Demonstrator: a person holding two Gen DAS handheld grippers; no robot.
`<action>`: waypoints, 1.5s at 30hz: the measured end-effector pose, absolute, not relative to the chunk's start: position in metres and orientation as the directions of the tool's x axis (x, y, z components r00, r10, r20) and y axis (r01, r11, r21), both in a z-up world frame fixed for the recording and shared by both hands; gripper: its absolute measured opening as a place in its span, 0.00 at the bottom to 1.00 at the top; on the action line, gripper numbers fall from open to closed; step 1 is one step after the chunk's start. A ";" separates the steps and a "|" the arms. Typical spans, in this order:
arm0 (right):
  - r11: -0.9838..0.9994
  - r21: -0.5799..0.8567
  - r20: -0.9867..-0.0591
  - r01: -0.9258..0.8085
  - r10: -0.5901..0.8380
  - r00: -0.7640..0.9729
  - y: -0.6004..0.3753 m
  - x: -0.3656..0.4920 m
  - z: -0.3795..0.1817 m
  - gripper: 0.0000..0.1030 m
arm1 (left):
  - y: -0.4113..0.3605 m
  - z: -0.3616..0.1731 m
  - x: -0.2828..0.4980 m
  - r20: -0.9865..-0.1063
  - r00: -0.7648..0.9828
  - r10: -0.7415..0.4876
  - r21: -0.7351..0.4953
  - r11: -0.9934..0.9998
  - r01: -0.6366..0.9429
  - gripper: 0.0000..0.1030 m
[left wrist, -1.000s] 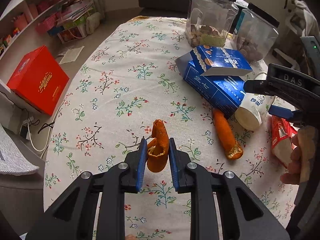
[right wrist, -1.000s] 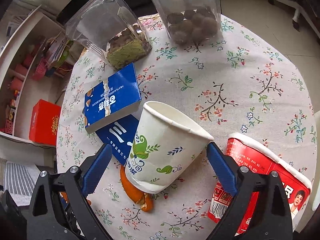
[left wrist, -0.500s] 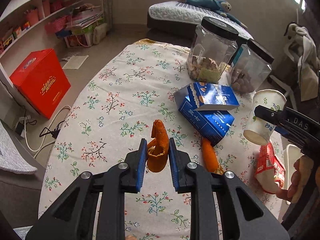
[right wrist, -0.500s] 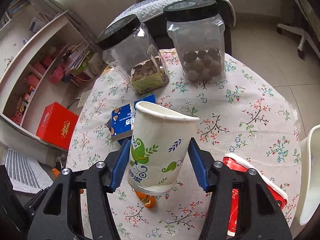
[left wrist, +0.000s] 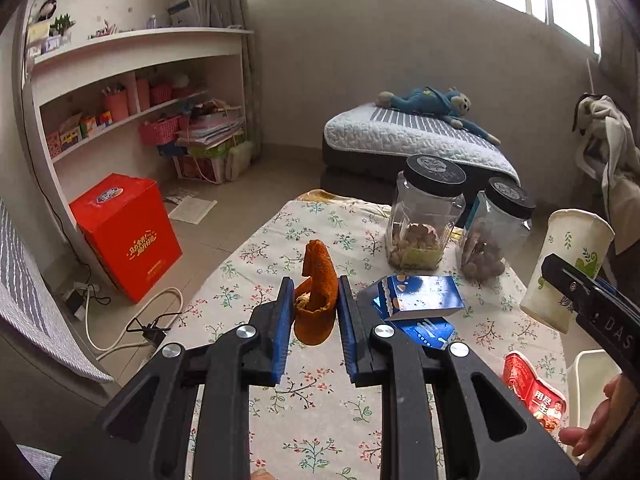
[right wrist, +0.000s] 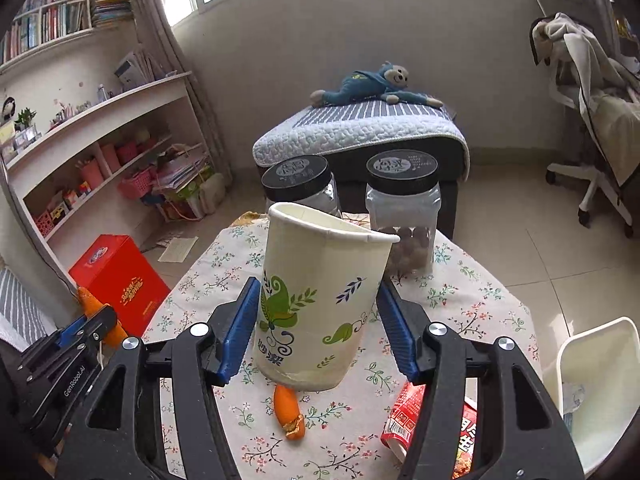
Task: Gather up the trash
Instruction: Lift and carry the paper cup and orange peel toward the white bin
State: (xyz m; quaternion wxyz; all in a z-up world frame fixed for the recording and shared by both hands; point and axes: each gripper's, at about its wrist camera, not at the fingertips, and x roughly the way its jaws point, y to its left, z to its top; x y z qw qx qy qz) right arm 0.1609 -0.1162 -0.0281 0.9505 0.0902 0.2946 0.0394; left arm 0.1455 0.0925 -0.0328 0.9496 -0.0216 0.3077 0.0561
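Two grips: left gripper (left wrist: pixel 312 312) pinches orange peel (left wrist: pixel 316 300) (curled); right gripper (right wrist: pixel 318 328) seemingly clamps paper cup (right wrist: pixel 320 300).

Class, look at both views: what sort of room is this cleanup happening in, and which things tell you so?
Probably a lived-in bedroom or family room at home: a quilt-covered bed with a stuffed monkey, wall shelves with baskets and books, and a floral-clothed table.

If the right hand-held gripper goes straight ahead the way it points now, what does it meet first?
Probably the jar of brown balls on the table, right behind the paper cup it holds; depth is hard to judge.
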 end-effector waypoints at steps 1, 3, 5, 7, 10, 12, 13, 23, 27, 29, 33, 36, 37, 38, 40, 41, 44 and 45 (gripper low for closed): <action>0.983 0.182 -0.537 -0.025 0.120 0.835 -0.117 0.156 -0.024 0.55 | 0.090 -0.030 0.144 -0.573 0.813 0.105 -0.002 0.992 -0.130 0.21; 0.987 0.159 -0.508 -0.025 0.104 0.855 -0.117 0.150 -0.018 0.55 | 0.088 -0.023 0.142 -0.548 0.828 0.118 -0.005 0.990 -0.144 0.21; 0.990 0.139 -0.484 -0.022 0.087 0.871 -0.117 0.146 -0.013 0.55 | 0.083 -0.017 0.138 -0.523 0.843 0.127 -0.008 0.988 -0.154 0.21; 0.992 0.125 -0.463 -0.015 0.072 0.883 -0.119 0.141 -0.008 0.55 | 0.076 -0.012 0.136 -0.498 0.857 0.134 -0.004 0.988 -0.157 0.21; 0.994 0.108 -0.441 -0.002 0.050 0.896 -0.122 0.138 -0.004 0.55 | 0.065 -0.006 0.131 -0.469 0.873 0.135 0.002 0.988 -0.152 0.22; 0.995 0.100 -0.430 0.004 0.039 0.902 -0.127 0.136 -0.001 0.56 | 0.059 -0.003 0.129 -0.459 0.879 0.129 0.004 0.990 -0.143 0.22; 0.995 0.097 -0.425 0.007 0.035 0.904 -0.129 0.135 0.000 0.56 | 0.056 -0.002 0.128 -0.455 0.882 0.125 0.003 0.990 -0.139 0.22; 0.996 0.073 -0.391 0.051 -0.019 0.920 -0.149 0.118 0.009 0.56 | 0.029 0.005 0.119 -0.444 0.893 0.072 -0.004 0.997 -0.083 0.23; 0.995 0.074 -0.386 0.073 -0.038 0.922 -0.159 0.113 0.011 0.57 | 0.015 0.008 0.116 -0.437 0.898 0.049 -0.002 0.998 -0.055 0.23; 0.994 0.072 -0.383 0.083 -0.050 0.923 -0.165 0.110 0.013 0.57 | 0.008 0.009 0.115 -0.437 0.899 0.037 -0.002 0.999 -0.042 0.23; 0.993 0.062 -0.374 0.104 -0.074 0.925 -0.175 0.103 0.015 0.57 | -0.005 0.011 0.114 -0.435 0.901 0.013 -0.005 1.000 -0.017 0.23; 0.991 0.056 -0.370 0.119 -0.090 0.925 -0.183 0.099 0.016 0.57 | -0.018 0.012 0.112 -0.432 0.902 -0.008 -0.005 1.000 0.006 0.23; 0.991 0.056 -0.369 0.124 -0.095 0.924 -0.186 0.097 0.017 0.57 | -0.022 0.012 0.111 -0.432 0.902 -0.015 -0.006 1.000 0.014 0.23; 0.990 0.054 -0.370 0.131 -0.102 0.923 -0.190 0.096 0.018 0.57 | -0.026 0.013 0.111 -0.431 0.902 -0.021 -0.006 1.000 0.021 0.23; 0.988 0.052 -0.370 0.146 -0.116 0.922 -0.195 0.095 0.018 0.57 | -0.034 0.013 0.110 -0.429 0.903 -0.033 -0.005 0.999 0.035 0.23; 0.987 0.052 -0.371 0.152 -0.123 0.921 -0.200 0.093 0.018 0.57 | -0.038 0.013 0.110 -0.428 0.903 -0.040 -0.005 0.999 0.042 0.23; 0.984 0.051 -0.371 0.172 -0.142 0.918 -0.209 0.089 0.018 0.57 | -0.049 0.013 0.109 -0.428 0.902 -0.060 -0.008 0.998 0.062 0.23; 0.983 0.049 -0.372 0.178 -0.147 0.917 -0.213 0.088 0.018 0.57 | -0.052 0.013 0.109 -0.428 0.901 -0.065 -0.008 0.998 0.068 0.23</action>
